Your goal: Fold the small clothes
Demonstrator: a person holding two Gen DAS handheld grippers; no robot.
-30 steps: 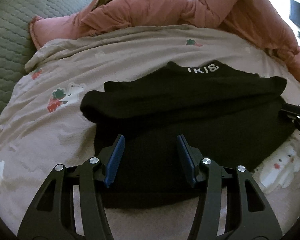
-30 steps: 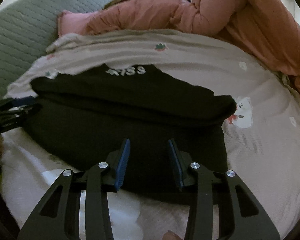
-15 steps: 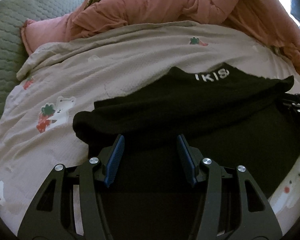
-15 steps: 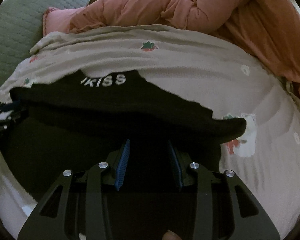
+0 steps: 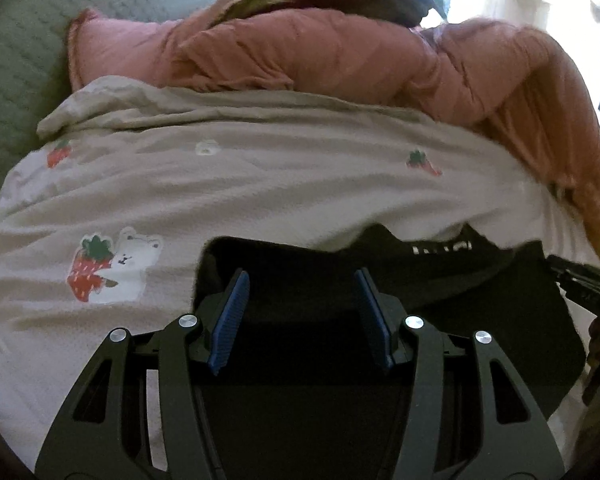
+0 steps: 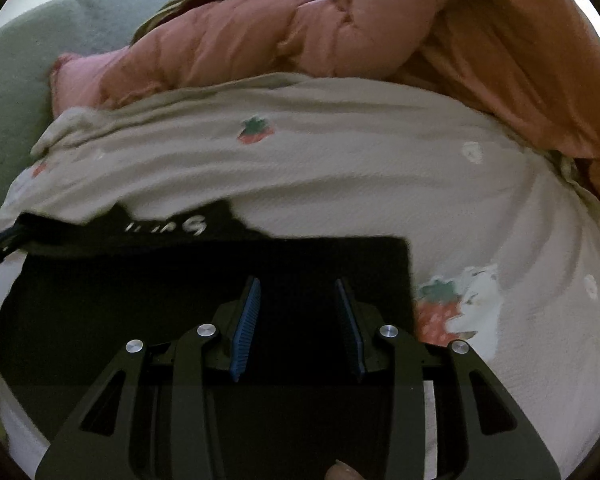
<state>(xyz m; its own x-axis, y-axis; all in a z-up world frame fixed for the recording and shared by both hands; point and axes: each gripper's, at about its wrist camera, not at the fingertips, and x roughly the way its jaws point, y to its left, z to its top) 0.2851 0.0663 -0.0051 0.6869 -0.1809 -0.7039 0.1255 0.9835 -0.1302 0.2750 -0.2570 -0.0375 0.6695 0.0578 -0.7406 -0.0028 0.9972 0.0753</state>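
Low in both views, the black shirt point(image 5: 480, 320) lies on the bed point(image 5: 260, 184), overhung by left fingers point(image 5: 300, 316) and right fingers point(image 6: 298, 326), parted and empty; layers could be bunched if nipped unevenly.

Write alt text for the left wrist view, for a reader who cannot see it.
The left gripper hangs with its blue-padded jaws apart over a black garment spread on a pale bedsheet printed with strawberries and bears. A pink quilt is bunched at the back, and the right gripper shows at the garment's right edge.
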